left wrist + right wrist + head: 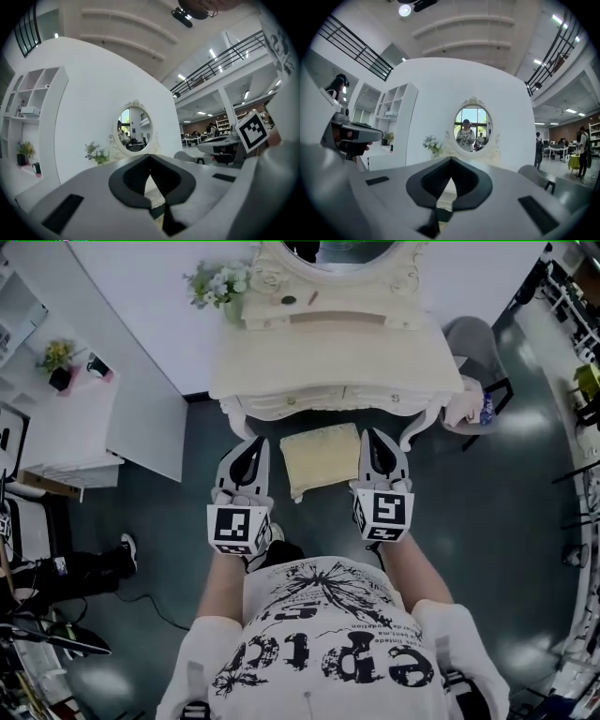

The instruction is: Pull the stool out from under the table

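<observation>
Standing against the wall, the white dressing table (375, 357) has the stool (323, 457) at its front edge, the cream padded seat showing between the two grippers; how far the seat reaches under the top cannot be told. Expect a stiff frame of moderate weight under a soft, yielding cushion, so take hold at the firm side edges of the seat, one gripper per side, and draw evenly to prevent twisting or tipping. Left gripper (255, 448) and right gripper (372, 439) hang just beside those edges, each with jaws pressed together on nothing.
</observation>
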Demonstrator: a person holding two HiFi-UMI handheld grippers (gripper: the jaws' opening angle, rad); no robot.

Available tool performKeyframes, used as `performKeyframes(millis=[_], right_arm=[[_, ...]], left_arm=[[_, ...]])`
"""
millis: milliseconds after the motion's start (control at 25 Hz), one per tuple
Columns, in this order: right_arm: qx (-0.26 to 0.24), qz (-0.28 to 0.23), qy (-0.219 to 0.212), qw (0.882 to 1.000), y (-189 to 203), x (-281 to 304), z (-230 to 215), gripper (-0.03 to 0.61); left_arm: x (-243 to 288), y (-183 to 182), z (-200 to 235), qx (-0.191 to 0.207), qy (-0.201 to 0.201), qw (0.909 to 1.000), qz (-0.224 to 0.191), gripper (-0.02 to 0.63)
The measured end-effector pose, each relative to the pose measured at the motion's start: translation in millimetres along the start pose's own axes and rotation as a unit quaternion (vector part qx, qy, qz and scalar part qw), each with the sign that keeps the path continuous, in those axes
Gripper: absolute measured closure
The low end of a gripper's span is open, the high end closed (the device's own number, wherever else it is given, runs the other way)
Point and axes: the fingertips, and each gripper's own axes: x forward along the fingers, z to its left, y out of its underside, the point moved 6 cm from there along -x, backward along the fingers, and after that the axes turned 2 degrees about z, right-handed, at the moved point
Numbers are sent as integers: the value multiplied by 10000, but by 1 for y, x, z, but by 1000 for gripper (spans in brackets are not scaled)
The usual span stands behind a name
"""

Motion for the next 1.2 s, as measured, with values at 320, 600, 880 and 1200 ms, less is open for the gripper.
performKeyframes(millis=[320,600,880,1200], right_arm=[[-98,-255,-353,9990,-14,-4,-8,563],[-95,-249,-401,9988,-14,-7,-18,563],[-63,-179,-424,9989,-10,-7,-30,563],[-141,-162,-314,9993,-10,-13,-44,563]], left_arm=[[7,-12,-2,-82,-102,9997,-191,597],[14,-14,-11,-72,-105,9998,-132,597],[25,-17,-21,-51,-34,10000,-67,597],[38,-20,-35,-74,100,9999,-75,597]])
